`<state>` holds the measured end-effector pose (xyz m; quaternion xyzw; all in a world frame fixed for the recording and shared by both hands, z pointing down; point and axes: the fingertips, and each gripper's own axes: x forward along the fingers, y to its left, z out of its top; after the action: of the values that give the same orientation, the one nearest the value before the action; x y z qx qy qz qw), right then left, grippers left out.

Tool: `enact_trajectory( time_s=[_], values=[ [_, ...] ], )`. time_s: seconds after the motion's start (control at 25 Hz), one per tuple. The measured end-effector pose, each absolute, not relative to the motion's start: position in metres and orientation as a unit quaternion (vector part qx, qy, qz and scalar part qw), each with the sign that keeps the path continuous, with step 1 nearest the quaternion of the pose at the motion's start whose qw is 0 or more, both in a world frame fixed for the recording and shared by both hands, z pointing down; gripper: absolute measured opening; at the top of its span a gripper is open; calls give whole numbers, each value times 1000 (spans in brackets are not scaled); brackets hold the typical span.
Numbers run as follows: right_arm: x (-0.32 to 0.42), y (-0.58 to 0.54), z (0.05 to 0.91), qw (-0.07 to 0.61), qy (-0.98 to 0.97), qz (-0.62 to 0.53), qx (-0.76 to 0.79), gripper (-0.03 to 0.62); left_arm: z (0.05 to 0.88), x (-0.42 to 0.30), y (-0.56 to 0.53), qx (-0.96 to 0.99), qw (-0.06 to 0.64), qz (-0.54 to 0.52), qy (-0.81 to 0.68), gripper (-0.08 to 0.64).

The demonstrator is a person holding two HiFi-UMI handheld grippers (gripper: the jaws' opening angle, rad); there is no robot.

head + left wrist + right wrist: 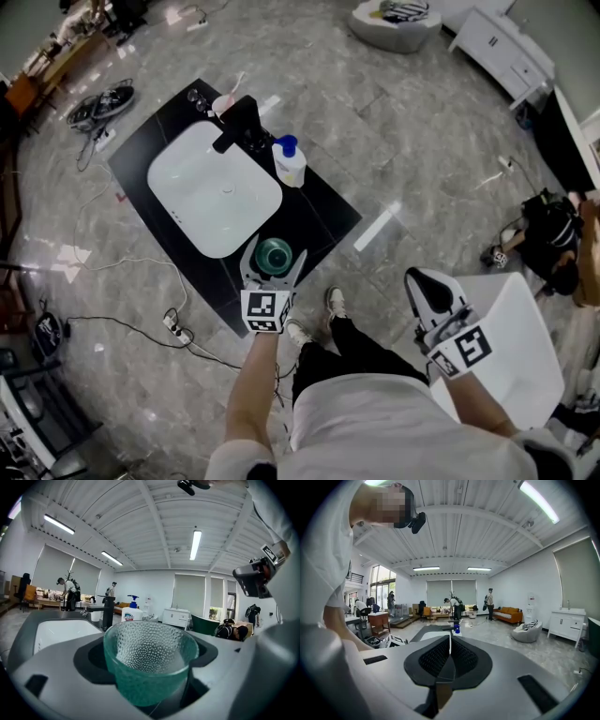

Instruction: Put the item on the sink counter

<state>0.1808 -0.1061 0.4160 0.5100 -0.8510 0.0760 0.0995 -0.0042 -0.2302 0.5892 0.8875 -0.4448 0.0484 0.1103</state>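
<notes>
A green dimpled glass cup (274, 255) (149, 660) sits upright between the jaws of my left gripper (273, 264) (150, 667), which is shut on it. The cup hangs at the near end of the black sink counter (319, 211), just below the white basin (214, 187); whether it touches the counter I cannot tell. My right gripper (431, 292) (449, 665) is shut and empty, held off to the right over a white table (520, 356).
On the counter stand a black faucet (240, 122), a white soap bottle with a blue pump (290, 161) and a small cup (223, 103). Cables and a power strip (176, 326) lie on the floor at left. A person (548, 239) crouches at the right.
</notes>
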Motion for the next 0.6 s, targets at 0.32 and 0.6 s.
enact_trajectory(
  time_s=[0.32, 0.6],
  values=[
    [176, -100, 414, 98, -851, 76, 511, 37, 604, 8, -238, 897, 106, 59, -426, 413],
    [176, -101, 415, 104, -849, 76, 512, 37, 615, 6, -249, 896, 110, 62, -426, 413]
  ],
)
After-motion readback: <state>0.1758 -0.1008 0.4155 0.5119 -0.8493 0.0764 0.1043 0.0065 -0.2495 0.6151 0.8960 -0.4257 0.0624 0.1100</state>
